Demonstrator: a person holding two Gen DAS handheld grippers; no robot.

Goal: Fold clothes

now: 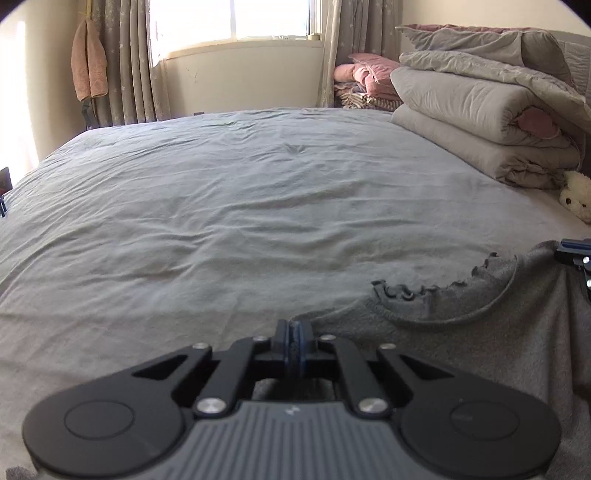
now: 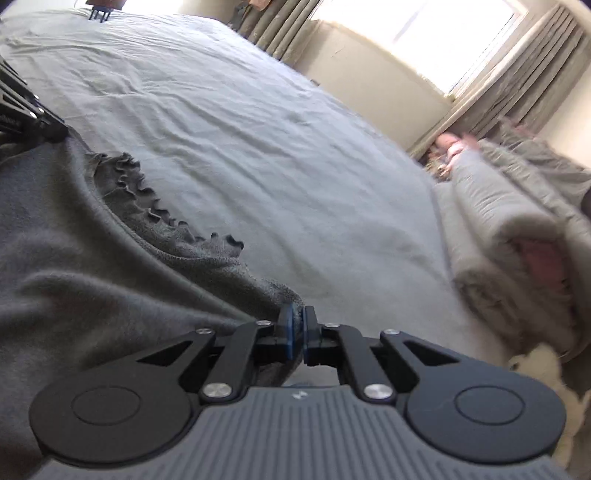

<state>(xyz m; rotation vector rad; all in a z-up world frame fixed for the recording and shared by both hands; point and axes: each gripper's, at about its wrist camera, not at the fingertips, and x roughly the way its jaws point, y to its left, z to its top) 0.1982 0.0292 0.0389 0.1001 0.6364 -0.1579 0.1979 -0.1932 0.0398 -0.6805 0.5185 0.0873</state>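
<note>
Grey top (image 1: 461, 332), frilled neckline toward the window, apparently stretched sideways between clamped left tool (image 1: 294, 332) and right tool (image 2: 295, 325).

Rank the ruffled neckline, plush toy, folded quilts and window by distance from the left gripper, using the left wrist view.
From the left gripper:
1. Ruffled neckline, just ahead to the right.
2. Plush toy, right edge of the bed.
3. Folded quilts, stacked behind the toy.
4. Window, far wall.
</note>
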